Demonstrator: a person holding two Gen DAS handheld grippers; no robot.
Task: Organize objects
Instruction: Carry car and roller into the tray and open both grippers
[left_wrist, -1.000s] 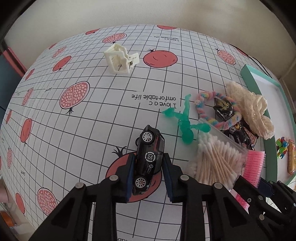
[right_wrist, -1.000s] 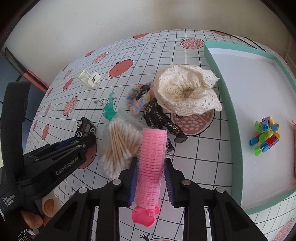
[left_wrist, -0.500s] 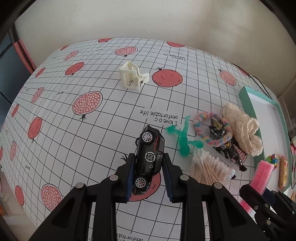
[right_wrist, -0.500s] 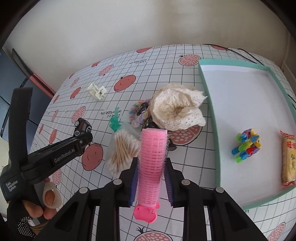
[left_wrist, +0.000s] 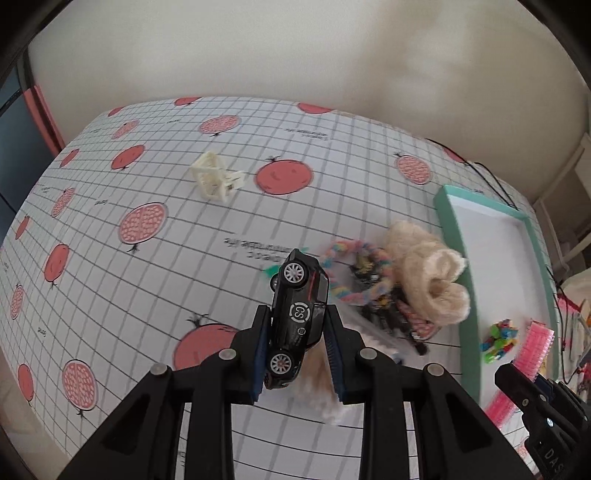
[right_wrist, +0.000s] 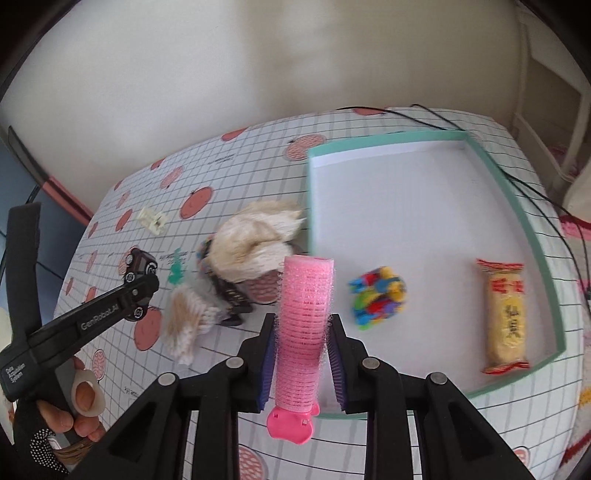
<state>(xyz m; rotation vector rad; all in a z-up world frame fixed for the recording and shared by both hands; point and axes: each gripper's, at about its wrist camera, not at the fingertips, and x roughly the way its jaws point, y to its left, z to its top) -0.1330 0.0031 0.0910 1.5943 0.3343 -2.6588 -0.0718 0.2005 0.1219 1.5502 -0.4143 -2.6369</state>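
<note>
My left gripper (left_wrist: 297, 354) is shut on a black toy car (left_wrist: 297, 314), held in the air above the table; the car also shows in the right wrist view (right_wrist: 138, 264). My right gripper (right_wrist: 303, 360) is shut on a pink hair roller (right_wrist: 301, 332), raised near the left edge of the green-rimmed white tray (right_wrist: 532, 236). The tray holds a colourful block toy (right_wrist: 378, 295) and a wrapped snack bar (right_wrist: 506, 314). The roller also shows at the right edge of the left wrist view (left_wrist: 533, 349).
On the pomegranate-print tablecloth (left_wrist: 147, 266) lie a cream lace scrunchie (left_wrist: 432, 277), a pastel rope ring (left_wrist: 354, 273), a black figure (left_wrist: 391, 314), a bag of cotton swabs (right_wrist: 184, 325), a green plastic toy (right_wrist: 175, 271) and a white hair claw (left_wrist: 216, 177). Cables (right_wrist: 546, 192) trail past the tray.
Both grippers have risen and moved right, carrying the car and the roller. The right gripper now hangs by the tray's left edge; the table pile sits farther below.
</note>
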